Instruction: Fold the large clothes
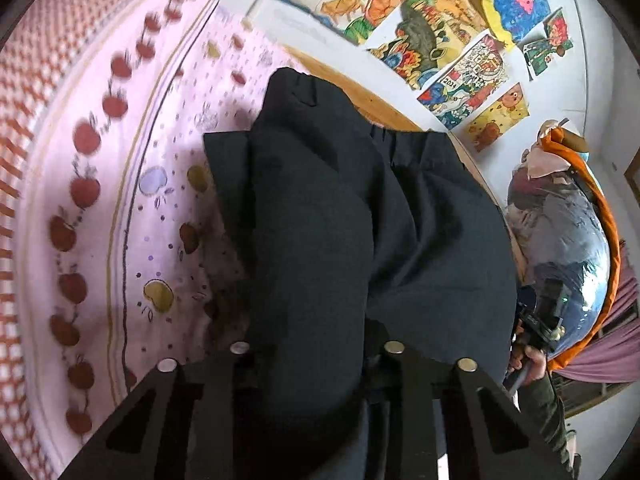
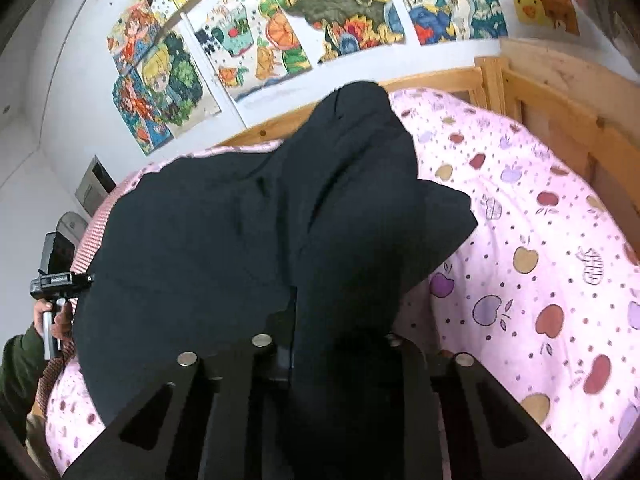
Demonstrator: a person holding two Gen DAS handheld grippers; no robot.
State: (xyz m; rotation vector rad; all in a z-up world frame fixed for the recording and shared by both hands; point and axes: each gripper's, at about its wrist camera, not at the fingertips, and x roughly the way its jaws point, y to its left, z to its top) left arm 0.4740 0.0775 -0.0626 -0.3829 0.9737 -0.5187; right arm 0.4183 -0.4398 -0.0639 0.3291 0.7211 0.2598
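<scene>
A large black garment hangs bunched in front of the left wrist camera, over a pink apple-print bedsheet. My left gripper is shut on its cloth, which drapes over the fingers. The same black garment fills the right wrist view above the bedsheet. My right gripper is shut on a fold of it. The other gripper and its hand show at the left edge of the right wrist view, beside the garment, and the right one at the right of the left wrist view.
A wooden bed frame borders the far side and right of the bed. Colourful drawings cover the white wall behind. A bag of clothes with an orange rim stands at the right in the left wrist view.
</scene>
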